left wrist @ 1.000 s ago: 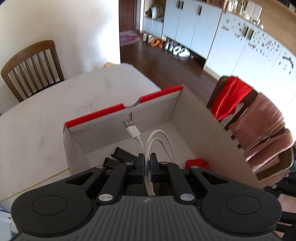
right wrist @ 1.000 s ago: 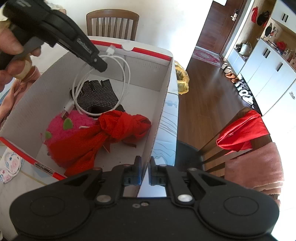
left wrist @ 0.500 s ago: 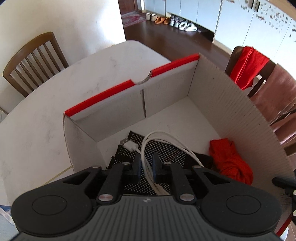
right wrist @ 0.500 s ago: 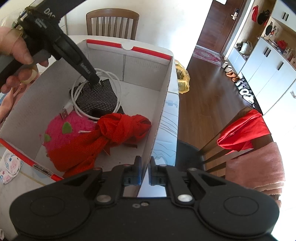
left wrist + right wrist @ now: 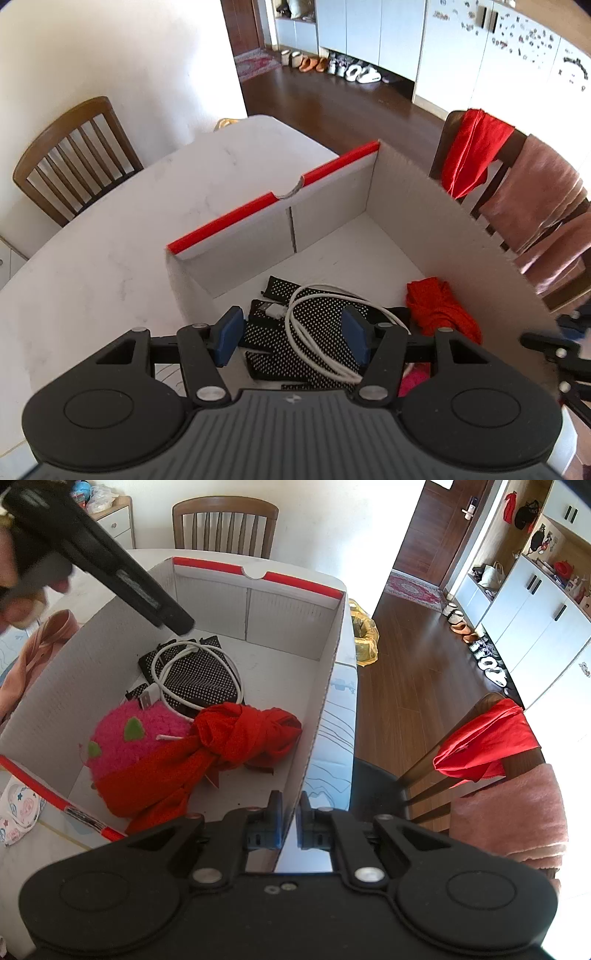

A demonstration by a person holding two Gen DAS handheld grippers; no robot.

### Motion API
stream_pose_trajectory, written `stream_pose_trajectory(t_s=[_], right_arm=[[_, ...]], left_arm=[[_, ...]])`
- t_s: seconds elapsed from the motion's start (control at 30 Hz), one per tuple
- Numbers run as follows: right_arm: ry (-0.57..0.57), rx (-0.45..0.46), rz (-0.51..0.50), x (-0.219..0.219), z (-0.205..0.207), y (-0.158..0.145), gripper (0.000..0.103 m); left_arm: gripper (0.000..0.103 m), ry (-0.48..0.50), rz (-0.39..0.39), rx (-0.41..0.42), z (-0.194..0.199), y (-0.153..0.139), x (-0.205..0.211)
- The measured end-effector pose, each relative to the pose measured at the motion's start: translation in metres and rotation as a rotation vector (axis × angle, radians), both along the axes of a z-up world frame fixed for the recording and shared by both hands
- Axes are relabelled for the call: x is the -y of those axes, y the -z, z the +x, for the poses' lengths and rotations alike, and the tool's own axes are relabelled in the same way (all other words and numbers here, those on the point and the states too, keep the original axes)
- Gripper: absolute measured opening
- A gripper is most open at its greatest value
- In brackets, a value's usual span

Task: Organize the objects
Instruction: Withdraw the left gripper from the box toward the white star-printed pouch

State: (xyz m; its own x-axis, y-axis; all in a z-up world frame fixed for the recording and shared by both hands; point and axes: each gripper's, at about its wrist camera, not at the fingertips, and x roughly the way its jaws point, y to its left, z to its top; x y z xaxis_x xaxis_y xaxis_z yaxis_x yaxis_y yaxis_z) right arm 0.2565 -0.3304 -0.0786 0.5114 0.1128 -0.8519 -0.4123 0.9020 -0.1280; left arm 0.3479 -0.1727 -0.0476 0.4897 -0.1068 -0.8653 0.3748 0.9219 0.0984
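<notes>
White marble counter point(image 5: 122, 236) under both my tools, with a red-rimmed cardboard box point(image 5: 332, 218) standing on it.

Wooden chairs point(image 5: 70, 155) ring the counter beyond the box. My left tool point(image 5: 293, 338) hangs over the box's near end, its jaws opening with nothing pressed between the pads; straight below them the white cable point(image 5: 317, 332) lies coiled on the black dotted glove point(image 5: 325, 321) on the box floor. A red cloth point(image 5: 439, 310) sits to that tool's right. My right tool point(image 5: 289, 819) is pressed together on the box's side wall, with the pink plush point(image 5: 136, 738) ahead and left of it, inside.
</notes>
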Motion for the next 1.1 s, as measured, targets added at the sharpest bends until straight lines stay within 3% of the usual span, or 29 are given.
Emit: stream_pose_trajectory(t_s=[0.27,0.8,0.97,1.1], right_arm=[[-0.007,0.001,-0.011,-0.001,0.000,0.000,0.007],[-0.020,0.005,-0.040,-0.005,-0.003,-0.001,0.007],[-0.025,0.007,-0.048,-0.006,-0.004,-0.001,0.007],[-0.028,0.007,-0.051,-0.007,-0.005,-0.001,0.007]], left_arm=[[0.057,-0.031,-0.012,0.029,-0.032,-0.028,-0.019],[0.058,-0.117,-0.072,0.032,-0.090,-0.041,-0.061],[0.071,-0.139,-0.084,0.028,-0.114,-0.036,-0.077],[0.076,-0.173,-0.096,0.009,-0.131,-0.026,-0.092]])
